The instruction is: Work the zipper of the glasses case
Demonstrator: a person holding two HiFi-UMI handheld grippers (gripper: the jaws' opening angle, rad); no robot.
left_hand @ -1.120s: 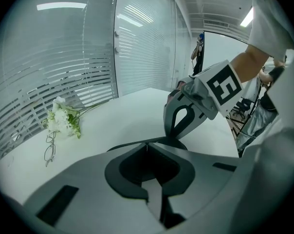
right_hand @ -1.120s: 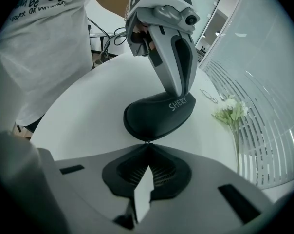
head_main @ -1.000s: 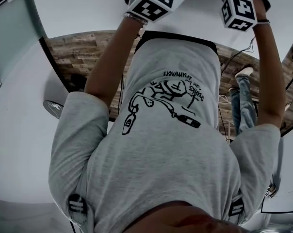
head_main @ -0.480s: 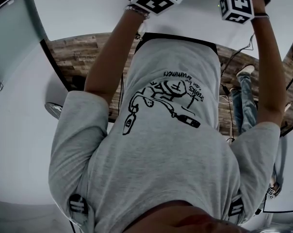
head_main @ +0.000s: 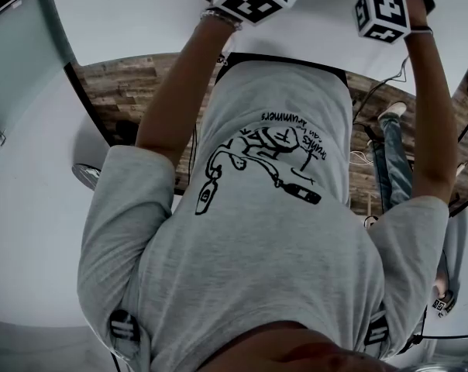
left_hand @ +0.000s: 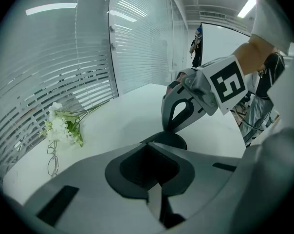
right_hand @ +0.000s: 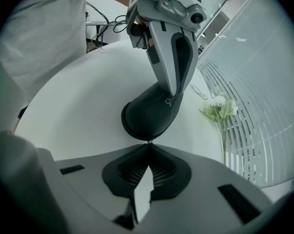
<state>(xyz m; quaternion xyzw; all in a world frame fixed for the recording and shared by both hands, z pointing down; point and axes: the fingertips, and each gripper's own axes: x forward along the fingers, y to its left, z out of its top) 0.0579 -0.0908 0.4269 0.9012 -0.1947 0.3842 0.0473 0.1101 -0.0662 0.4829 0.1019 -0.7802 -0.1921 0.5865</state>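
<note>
The right gripper [right_hand: 148,146] had its jaws pressed together on the small metal zipper pull [right_hand: 148,141], at the near end of the glasses case [right_hand: 148,112] in the right gripper view. The left gripper [left_hand: 148,145] was clamped on the far end of the same dark case, the shell pinched between its pads. The case hung between the 2 grippers over the white table [right_hand: 74,106]; whether it touched the tabletop could not be told.

The step in hand looked like drawing the slider along its track. To do it well, the pull needed to travel along the line of the teeth and follow the curve round the case's end. An outward tug risked slipping so thin a tab from the closed jaws. The left gripper's part was to anchor, holding firm without turning so the case would not swing with the pull. A slow, steady draw seemed best, the 2 grippers parting only as the zipper gave. The flowers [right_hand: 217,108] lay well apart on the right and posed no obstacle.
</note>
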